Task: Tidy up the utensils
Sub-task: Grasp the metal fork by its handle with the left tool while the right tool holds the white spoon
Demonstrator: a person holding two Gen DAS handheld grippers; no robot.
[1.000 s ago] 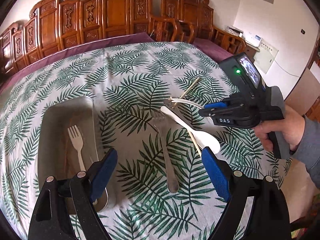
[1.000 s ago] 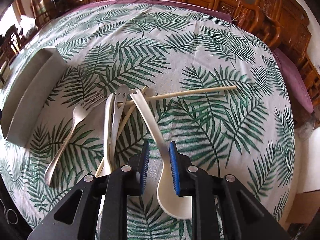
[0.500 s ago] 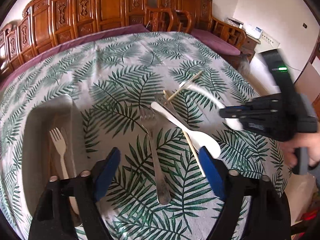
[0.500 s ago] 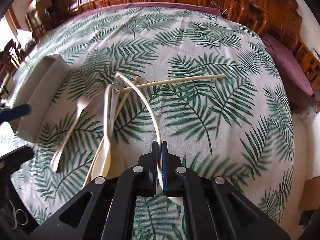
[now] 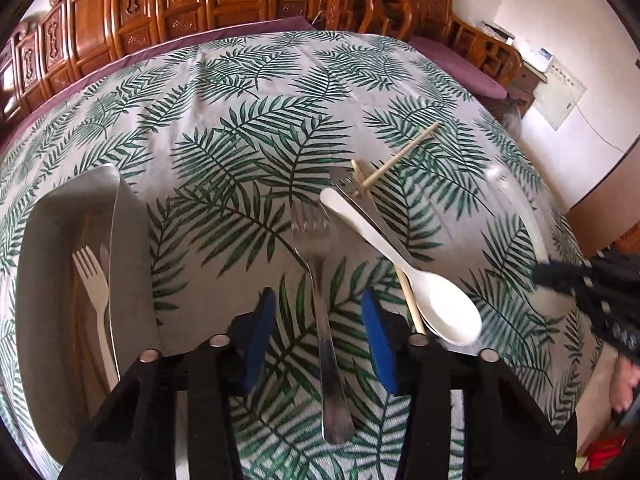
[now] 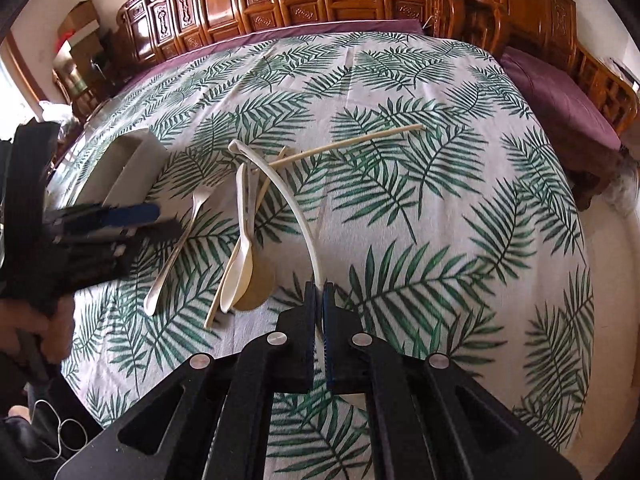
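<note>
Left wrist view: the metal fork [image 5: 320, 280] lies on the leaf-print tabletop [image 5: 240, 128] with its handle running straight between the blue pads of the left tool [image 5: 318, 340]. That tool's jaws are closing around the handle, and a clear gap shows on both sides, so the pads do not press on it yet.

Just right of that tool lies a white spoon [image 5: 404, 264] across a metal piece and 2 chopsticks [image 5: 400, 160]. To its left sits the grey tray [image 5: 132, 264], which holds a white plastic fork [image 5: 94, 284] and something thin beside it that I cannot identify.

In the right wrist view the right tool [image 6: 319, 316] is clamped narrow on the handle of a long white ladle-like spoon [image 6: 288, 200], which arcs away from its tips above the pile. Its bowl is hidden behind the pads.

My reading of progress: early. 1 item, perhaps 2, is in the tray. The gripped spoon, the metal fork, the other spoon, the metal piece and both chopsticks are still outside it and need carrying over.
</note>
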